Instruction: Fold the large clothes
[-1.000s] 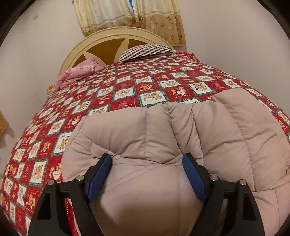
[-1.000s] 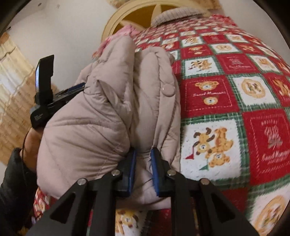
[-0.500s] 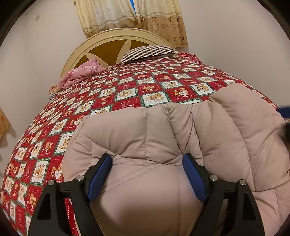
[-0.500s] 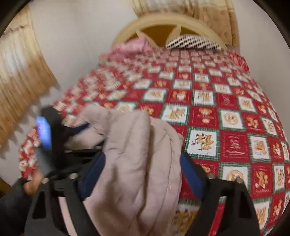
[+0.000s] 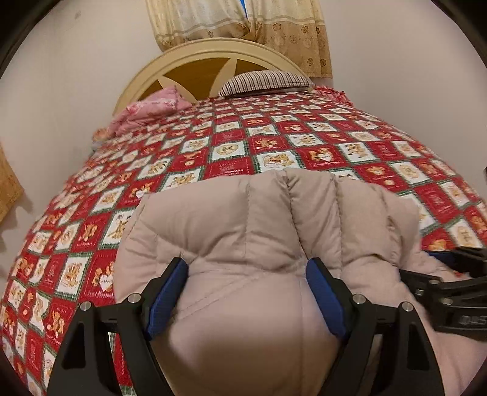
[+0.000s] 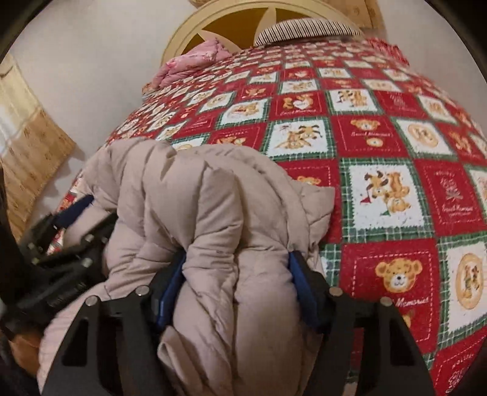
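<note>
- Left wrist view. The puffer jacket (image 5: 252, 243), a beige quilted garment, fills the lower centre of the frame and rests on the near end of the bed (image 5: 274, 146), whose red patchwork cover runs up to the headboard at upper centre.
- The left tool (image 5: 246, 292) has its blue pads spread wide, a thick bulge of padding sitting between them and touching both; whether they press or merely bracket the bundle cannot be told.
- Handling (a judgement): the jacket looks soft, light for its bulk, and springy, with a smooth shell likely to slide, so a folded stack will tend to puff open. Hold is best taken on a stitched seam or a doubled edge, not on a loose baffle.
- At the lower right edge, the other tool's black frame lies against the jacket's right side.
- Right wrist view. The same jacket is bunched in the lower left and centre, several folded layers piled over one another, with the bed cover bare to the right.
- The right tool (image 6: 237, 286) stands partly apart, its pads flanking a thick roll of layers (contact on both sides, firmness uncertain).
- The left tool appears blurred at the left edge, tucked against the bundle's far side; a striped pillow (image 6: 304, 29) lies well apart at the top.
</note>
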`<move>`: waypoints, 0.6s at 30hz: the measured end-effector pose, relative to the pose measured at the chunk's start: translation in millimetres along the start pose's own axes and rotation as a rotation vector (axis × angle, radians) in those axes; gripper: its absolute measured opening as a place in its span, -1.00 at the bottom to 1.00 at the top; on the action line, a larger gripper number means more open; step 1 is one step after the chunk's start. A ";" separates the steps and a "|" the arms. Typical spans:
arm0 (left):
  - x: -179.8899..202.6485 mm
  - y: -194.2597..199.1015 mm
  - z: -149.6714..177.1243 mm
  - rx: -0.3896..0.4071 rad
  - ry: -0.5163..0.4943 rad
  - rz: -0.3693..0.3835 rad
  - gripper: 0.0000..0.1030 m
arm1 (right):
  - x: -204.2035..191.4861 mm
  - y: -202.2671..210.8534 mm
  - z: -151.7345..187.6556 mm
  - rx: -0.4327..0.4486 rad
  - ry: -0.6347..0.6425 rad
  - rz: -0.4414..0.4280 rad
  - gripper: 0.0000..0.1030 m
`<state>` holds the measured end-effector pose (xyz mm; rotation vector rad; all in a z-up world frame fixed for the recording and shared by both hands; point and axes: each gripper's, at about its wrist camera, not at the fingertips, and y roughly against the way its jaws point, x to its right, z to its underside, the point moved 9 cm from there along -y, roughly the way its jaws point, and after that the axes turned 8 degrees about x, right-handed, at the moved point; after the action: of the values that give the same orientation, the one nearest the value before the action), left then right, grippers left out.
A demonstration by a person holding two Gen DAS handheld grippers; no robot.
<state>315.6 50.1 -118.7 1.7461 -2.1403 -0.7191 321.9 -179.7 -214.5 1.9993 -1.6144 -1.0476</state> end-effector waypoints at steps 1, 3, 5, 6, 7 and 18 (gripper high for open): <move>-5.1 11.0 -2.1 0.014 0.042 0.040 0.58 | 0.6 0.1 0.6 0.003 0.002 0.000 0.32; -38.7 48.3 -6.5 0.100 0.221 0.077 0.58 | 2.9 4.2 2.2 0.011 -0.008 -0.002 0.32; -79.2 69.0 5.9 0.119 0.406 0.043 0.58 | 2.8 3.3 1.2 0.018 -0.015 -0.007 0.32; -91.4 70.2 15.3 0.095 0.477 0.036 0.58 | 2.3 3.1 1.1 0.018 -0.016 -0.008 0.32; -97.0 67.6 24.2 0.060 0.529 0.047 0.58 | 2.3 3.6 1.1 0.020 -0.018 -0.010 0.33; -65.8 12.8 83.7 -0.143 0.777 0.340 0.98 | 10.3 2.7 -2.6 0.046 -0.073 -0.024 0.54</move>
<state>276.9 132.3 -175.7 1.2421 -1.7058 -0.0637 322.7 -190.6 -214.2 2.0371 -1.6690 -1.1143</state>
